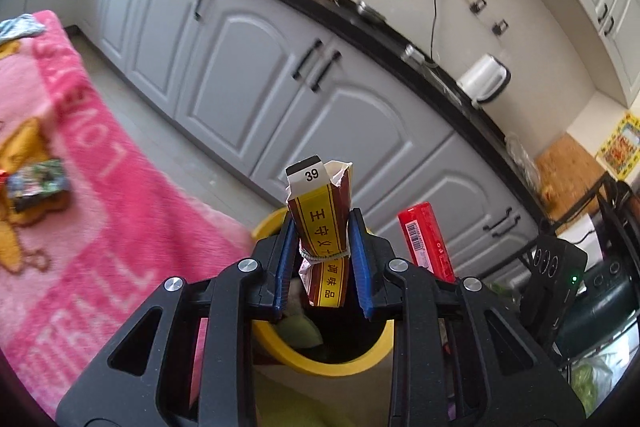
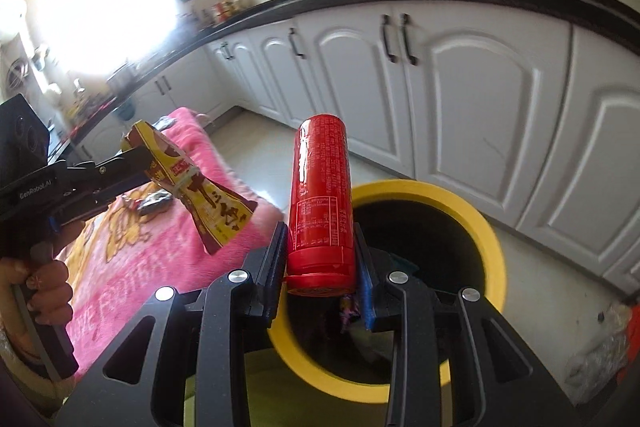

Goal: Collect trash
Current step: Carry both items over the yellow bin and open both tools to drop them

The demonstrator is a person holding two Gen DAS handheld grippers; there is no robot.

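My left gripper (image 1: 322,227) is shut on a brown and yellow seasoning packet (image 1: 320,223) tied with a rubber band, held above the yellow-rimmed bin (image 1: 340,363). The right wrist view shows the same packet (image 2: 192,183) at the left, pinched by the left gripper (image 2: 140,159) in a hand. My right gripper (image 2: 320,239) is shut on a red cylindrical tube (image 2: 322,199), upright over the near rim of the bin (image 2: 492,239). That red tube (image 1: 426,241) also shows to the right in the left wrist view. Some trash lies inside the bin.
A pink blanket (image 1: 100,195) covers the table on the left, with small wrappers (image 1: 36,183) on it. White kitchen cabinets (image 1: 280,75) under a black counter run behind the bin. A crumpled plastic bag (image 2: 604,339) lies on the floor at the right.
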